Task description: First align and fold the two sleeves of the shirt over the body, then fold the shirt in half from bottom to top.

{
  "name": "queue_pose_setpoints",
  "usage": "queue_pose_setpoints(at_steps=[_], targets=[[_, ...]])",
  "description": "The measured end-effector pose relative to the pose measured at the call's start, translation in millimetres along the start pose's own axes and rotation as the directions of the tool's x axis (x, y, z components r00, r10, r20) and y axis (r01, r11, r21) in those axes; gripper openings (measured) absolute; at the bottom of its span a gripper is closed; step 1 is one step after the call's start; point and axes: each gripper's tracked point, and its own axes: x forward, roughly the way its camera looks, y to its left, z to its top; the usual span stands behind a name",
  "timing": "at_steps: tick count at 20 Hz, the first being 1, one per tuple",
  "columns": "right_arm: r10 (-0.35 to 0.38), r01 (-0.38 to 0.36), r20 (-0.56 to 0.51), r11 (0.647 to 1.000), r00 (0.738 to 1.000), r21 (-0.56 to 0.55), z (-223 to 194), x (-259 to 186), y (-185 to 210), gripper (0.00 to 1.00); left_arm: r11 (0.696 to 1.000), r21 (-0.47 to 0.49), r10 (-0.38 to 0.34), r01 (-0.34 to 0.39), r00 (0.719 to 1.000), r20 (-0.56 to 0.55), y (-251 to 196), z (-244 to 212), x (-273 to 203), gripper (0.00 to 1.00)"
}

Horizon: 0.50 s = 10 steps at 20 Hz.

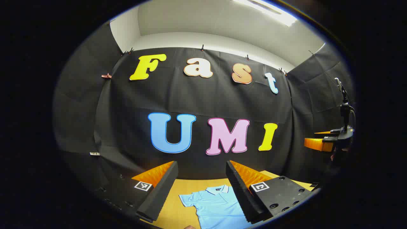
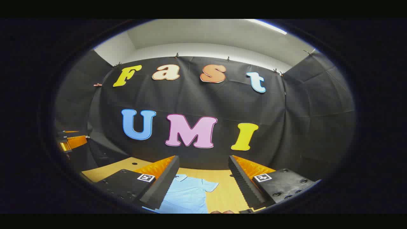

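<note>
The light wooden tabletop (image 1: 178,210) runs up to the black cloth wall, and most of it is cut off by the lower rim in both views. On it lies the pale blue short-sleeved polo shirt (image 1: 219,206), flat, collar toward the wall — its hem is out of frame. In the left gripper view one sleeve is spread to the left while the other side is hidden behind a finger; the right gripper view shows the opposite sleeve spread. The left gripper (image 1: 202,181) hangs above the shirt with fingers spread wide, grasping nothing. The right gripper (image 2: 203,173) is likewise parted and empty above the cloth; it also appears at the far right edge of the left gripper view, dim and hard to make out.
</note>
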Motion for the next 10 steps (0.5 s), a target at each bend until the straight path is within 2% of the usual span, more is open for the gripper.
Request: queue_pose_setpoints(at_steps=[5,7,10], targets=[[-0.002,0.002,-0.017,1.0,1.0,0.007,-4.9,-1.8,1.1,0.95,1.0,0.017,-0.002,0.002,1.0,0.02,2.4,8.4,-9.7,0.97],[-0.004,0.004,-0.021,1.0,1.0,0.012,-6.9,-1.2,0.0,0.99,1.0,0.025,0.007,-0.008,1.0,0.007,4.6,4.0,-9.2,0.96],[-0.006,0.006,-0.023,1.0,1.0,0.009,-9.5,0.1,-1.3,0.97,1.0,-0.001,0.019,-0.019,1.0,0.0,8.5,4.7,-10.9,0.97]])
